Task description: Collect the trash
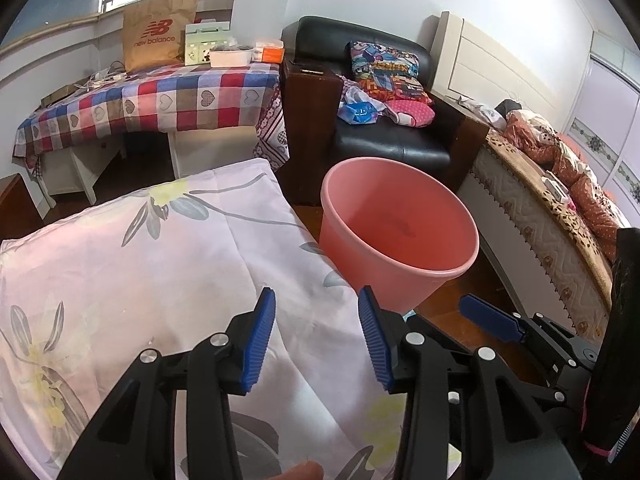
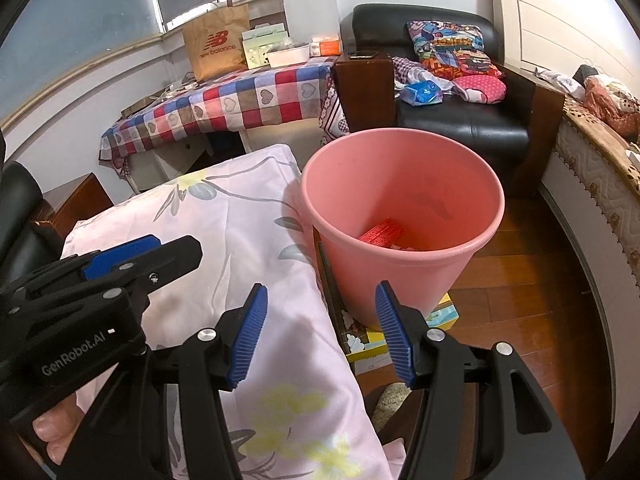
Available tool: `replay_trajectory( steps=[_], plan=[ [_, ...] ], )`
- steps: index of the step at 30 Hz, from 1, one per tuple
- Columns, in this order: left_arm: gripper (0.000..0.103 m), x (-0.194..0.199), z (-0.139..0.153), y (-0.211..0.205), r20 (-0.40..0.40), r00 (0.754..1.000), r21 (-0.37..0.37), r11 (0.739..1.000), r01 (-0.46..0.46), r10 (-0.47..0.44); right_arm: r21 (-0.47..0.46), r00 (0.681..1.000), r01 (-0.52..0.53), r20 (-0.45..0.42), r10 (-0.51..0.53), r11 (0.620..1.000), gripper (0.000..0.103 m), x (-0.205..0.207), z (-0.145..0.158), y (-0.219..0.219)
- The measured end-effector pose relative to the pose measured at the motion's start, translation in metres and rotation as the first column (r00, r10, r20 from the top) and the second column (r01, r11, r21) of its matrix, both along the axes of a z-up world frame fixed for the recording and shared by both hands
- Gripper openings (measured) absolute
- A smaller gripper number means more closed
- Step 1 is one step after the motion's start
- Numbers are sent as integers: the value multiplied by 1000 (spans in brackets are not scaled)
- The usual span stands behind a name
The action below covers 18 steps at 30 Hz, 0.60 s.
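Right now both your tools are apart and gripping nothing. Left tool (image 1: pixel 316 340) hangs over the floral sheet (image 1: pixel 160 260); right tool (image 2: pixel 320 332) sits over the sheet's edge next to the bin.

Readable text:
- "new balance" with the NB logo, red on the brown paper bag (image 2: pixel 218 42) at the back of the checked tabletop (image 2: pixel 240 100).
- "GenRobot.AI" in white on the left tool's black body, seen from your right wrist view.
- Colourful pillow (image 2: pixel 452 52) on the black armchair (image 2: pixel 460 128) has printed lettering, too small to read.

Containers:
- Pink bin (image 2: pixel 400 216), upright, just beside the sheet-covered surface. It stands on a yellow-and-blue printed box (image 2: pixel 372 344) on the wood floor. Inside: a red ribbed packet (image 2: pixel 382 234) plus some pale scraps at the bottom. From the left wrist view the bottom is hidden.
- White tray (image 2: pixel 288 56) next to the paper bag holds something dark, can't tell what.
- Blue plastic packet (image 2: pixel 422 94) lies on the armchair seat.
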<state>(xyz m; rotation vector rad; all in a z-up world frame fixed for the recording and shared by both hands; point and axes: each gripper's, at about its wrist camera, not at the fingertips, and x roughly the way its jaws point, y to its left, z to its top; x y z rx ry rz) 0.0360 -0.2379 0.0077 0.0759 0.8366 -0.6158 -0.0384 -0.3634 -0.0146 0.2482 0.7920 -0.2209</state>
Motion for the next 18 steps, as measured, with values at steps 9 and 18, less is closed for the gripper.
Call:
replay_trajectory(
  steps=[9,18],
  plan=[
    [42,1,-1,4,-3,1000,-7,1000,-10,10,-13,1000,2,-1,-2,1000,57,3,0,4],
    [39,2,0,12,8,999,-10,999,-32,32,-47,1000,3,19,-2,999,57,4,3,12]
  ],
)
